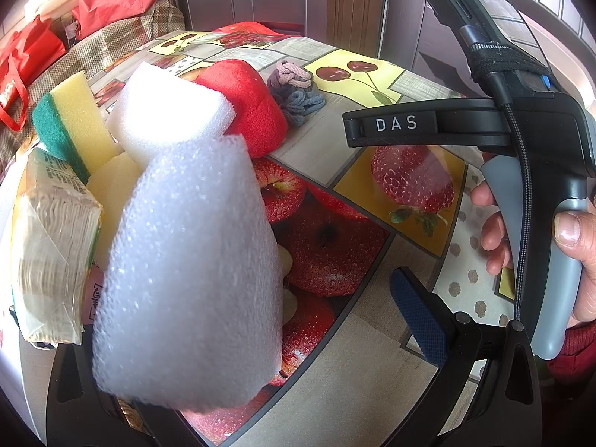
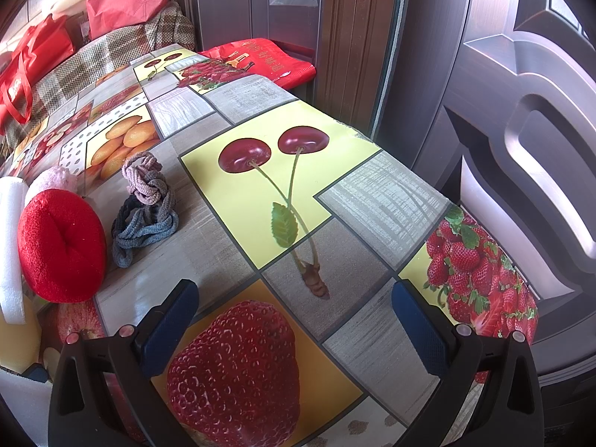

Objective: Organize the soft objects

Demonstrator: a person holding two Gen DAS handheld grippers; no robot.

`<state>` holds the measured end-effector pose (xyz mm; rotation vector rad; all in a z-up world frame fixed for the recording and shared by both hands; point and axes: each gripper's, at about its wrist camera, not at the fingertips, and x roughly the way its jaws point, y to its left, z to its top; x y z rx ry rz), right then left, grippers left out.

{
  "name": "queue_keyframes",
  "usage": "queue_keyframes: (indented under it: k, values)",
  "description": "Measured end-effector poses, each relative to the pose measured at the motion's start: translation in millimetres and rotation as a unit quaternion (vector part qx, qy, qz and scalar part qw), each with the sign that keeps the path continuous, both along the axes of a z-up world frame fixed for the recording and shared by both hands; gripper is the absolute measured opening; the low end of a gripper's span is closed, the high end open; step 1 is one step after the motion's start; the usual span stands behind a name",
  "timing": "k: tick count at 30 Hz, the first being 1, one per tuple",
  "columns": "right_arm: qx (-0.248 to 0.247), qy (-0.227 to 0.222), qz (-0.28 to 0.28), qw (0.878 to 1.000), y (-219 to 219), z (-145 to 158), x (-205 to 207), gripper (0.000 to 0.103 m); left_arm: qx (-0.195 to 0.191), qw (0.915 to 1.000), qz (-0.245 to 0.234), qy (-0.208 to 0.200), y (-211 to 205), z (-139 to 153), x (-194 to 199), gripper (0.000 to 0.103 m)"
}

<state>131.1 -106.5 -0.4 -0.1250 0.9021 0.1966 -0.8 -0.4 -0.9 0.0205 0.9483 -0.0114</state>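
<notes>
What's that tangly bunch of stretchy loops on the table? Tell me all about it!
The pile of hair ties is several soft, knitted-looking elastic loops tangled together: pinkish ones on top, dark and grey-blue ones beneath. It lies loose on the fruit-print tablecloth, just beside the red plush cushion, whether touching is unclear. Neither gripper holds it.

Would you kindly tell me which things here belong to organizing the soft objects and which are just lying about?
Job:
white foam, at the left gripper
foam block
red cushion
hair ties
green-yellow sponge
tissue pack

Lying about:
red bags
plaid cloth
door
tablecloth
</notes>
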Motion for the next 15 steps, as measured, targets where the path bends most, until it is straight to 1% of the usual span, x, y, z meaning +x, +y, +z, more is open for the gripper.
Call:
queue_keyframes:
  k: [15]
  values:
    - [0.000,0.000,0.000,1.000,-0.4,0.1,-0.2,0.103,-0.004,1.0000,-0.006,-0.002,-0.9,0.7,-1.5,0.102]
